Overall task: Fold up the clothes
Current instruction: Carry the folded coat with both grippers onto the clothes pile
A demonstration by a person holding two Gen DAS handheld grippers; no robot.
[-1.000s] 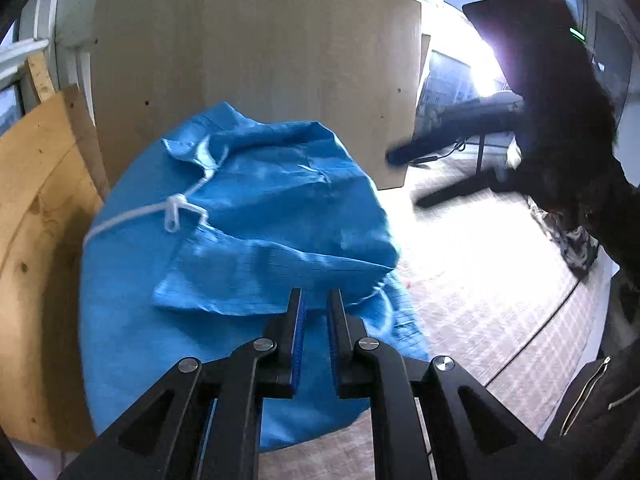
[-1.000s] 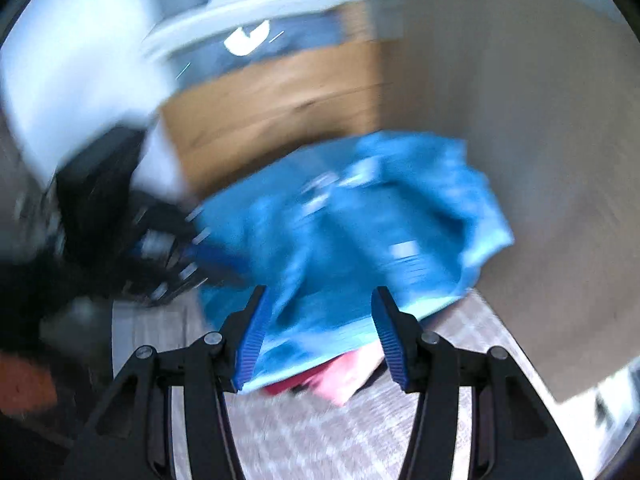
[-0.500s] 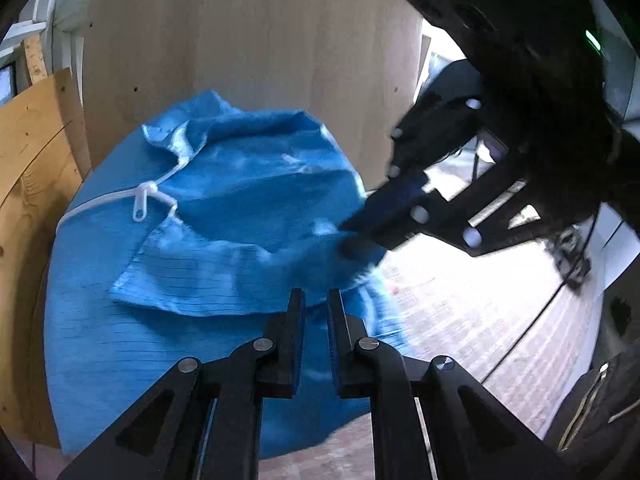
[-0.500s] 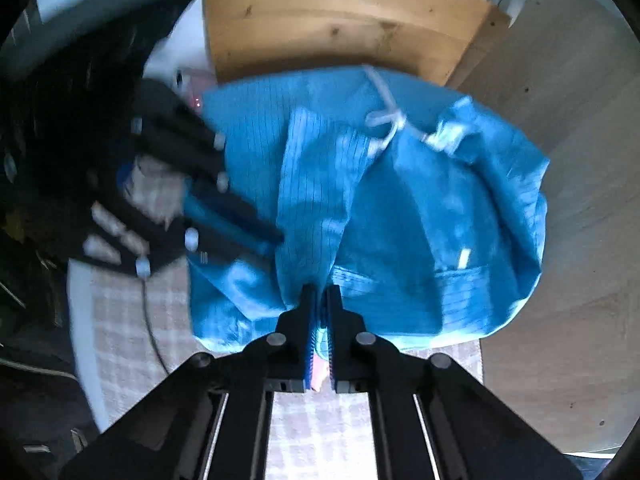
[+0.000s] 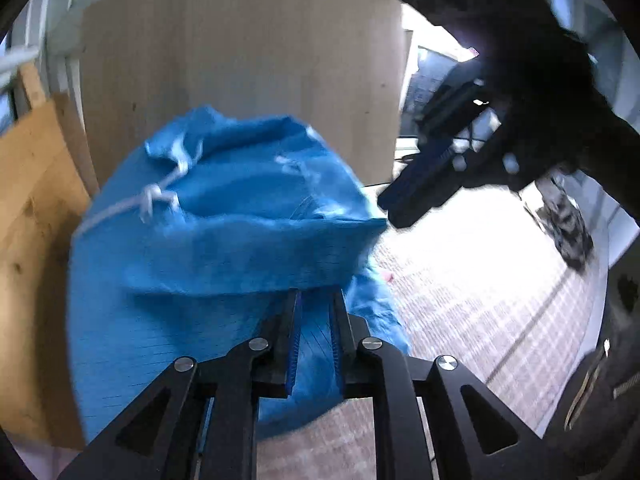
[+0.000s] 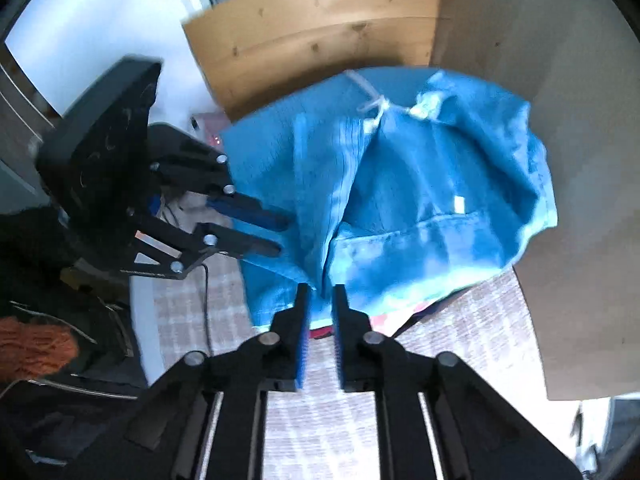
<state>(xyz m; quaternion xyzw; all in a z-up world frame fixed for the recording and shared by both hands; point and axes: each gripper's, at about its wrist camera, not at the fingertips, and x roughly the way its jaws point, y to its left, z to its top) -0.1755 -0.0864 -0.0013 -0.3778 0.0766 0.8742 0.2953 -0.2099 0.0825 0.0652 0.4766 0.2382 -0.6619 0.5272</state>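
A blue garment with a white drawstring lies bunched on a checked cloth against wooden boards. One of its flaps is folded over towards me. My left gripper is nearly shut, pinching the flap's front edge. In the right wrist view the same garment has my left gripper at its left edge. My right gripper stands at the garment's near hem with its jaws opening. The hem sits between the tips, and the pads no longer press on it. In the left wrist view the right gripper is at the flap's right corner.
A tan wooden board and a pale panel stand behind the garment. Something pink-red peeks from under its hem. The checked cloth spreads to the right. An orange knit item and dark clothing lie at the left.
The right gripper swung in from the right, shut on the garment's near edge, then rose with its jaws parting. The left gripper lifted a little, and the flap came up with it.
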